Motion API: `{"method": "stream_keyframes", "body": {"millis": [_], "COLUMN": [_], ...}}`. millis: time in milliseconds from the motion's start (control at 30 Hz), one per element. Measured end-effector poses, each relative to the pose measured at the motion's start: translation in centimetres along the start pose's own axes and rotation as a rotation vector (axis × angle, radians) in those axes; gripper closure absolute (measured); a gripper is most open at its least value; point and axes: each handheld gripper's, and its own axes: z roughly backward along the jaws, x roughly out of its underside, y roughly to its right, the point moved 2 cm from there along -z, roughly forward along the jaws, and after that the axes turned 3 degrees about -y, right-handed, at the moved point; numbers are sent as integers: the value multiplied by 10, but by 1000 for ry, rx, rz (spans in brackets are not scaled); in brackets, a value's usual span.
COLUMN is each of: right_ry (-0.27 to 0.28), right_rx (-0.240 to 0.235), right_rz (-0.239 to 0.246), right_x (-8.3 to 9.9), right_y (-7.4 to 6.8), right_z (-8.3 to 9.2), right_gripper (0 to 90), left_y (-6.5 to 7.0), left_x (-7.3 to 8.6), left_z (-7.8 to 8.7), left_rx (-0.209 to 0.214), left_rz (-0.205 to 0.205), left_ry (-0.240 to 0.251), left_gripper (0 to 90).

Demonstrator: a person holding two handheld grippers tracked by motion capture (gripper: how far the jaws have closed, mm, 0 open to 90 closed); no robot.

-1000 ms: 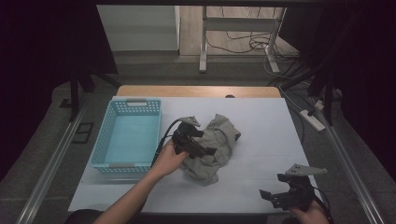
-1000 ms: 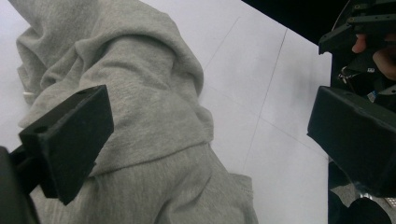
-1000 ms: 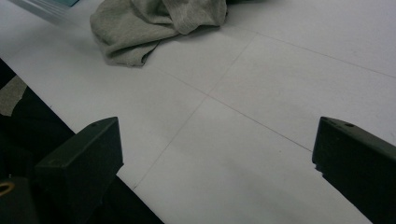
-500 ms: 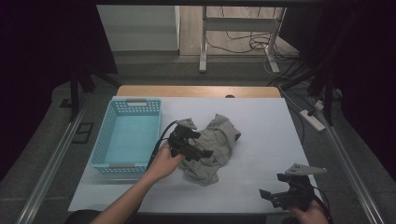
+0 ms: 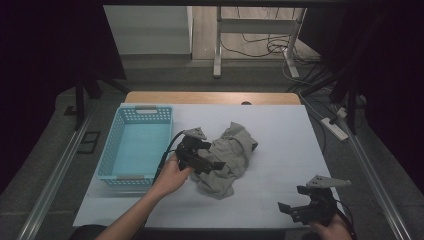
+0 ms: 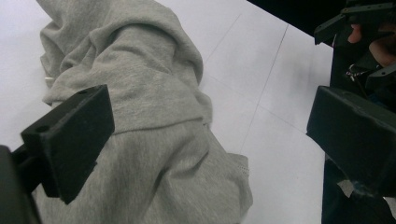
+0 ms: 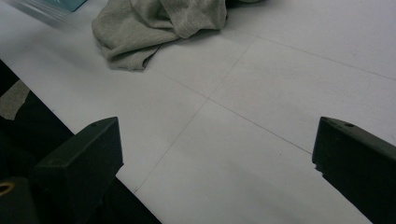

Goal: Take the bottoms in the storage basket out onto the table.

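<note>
Near the middle of the surface [image 5: 280, 130], beside the blue basket [image 5: 112, 150]: grey garment [image 5: 225, 160] under wide-open left claw [image 5: 212, 162], grasp pending, needing descent and closing; right claw [image 5: 295, 210] open at the near edge.

A grey garment [image 5: 227, 160] lies on the white table [image 5: 280, 150] beside a light blue basket [image 5: 134, 149].

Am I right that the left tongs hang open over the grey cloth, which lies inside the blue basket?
Not quite. The left tongs do hang open over the cloth, but the high view shows it lying crumpled on the white table, right of the basket, not inside it.
</note>
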Motion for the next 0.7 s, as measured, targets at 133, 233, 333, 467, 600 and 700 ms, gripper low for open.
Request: {"method": "stream_keyframes", "body": {"millis": [133,233,333,467,600,700], "right_ry": [1,4,4,-3,-5,-2], "right_rx": [1,3,2,-1,2,2], "right_rz": [1,1,0,0,3,2], "right_x": [0,0,0,0,0,0], "right_y": [0,0,0,0,-1,-1], "right_z": [0,0,0,0,0,0], "right_gripper": [22,22,22,22,22,22], "left_y": [1,1,2,2,1,1], "left_x": [2,4,6,10,13,15], "left_z": [3,5,7,9,11,12], "left_rx": [-3,-3,-3,-6,-6,-3], "left_rz": [0,2,3,-2,0,1], "left_ry": [3,8,11,11,11,12], "left_gripper": [20,20,19,20,19,18]}}
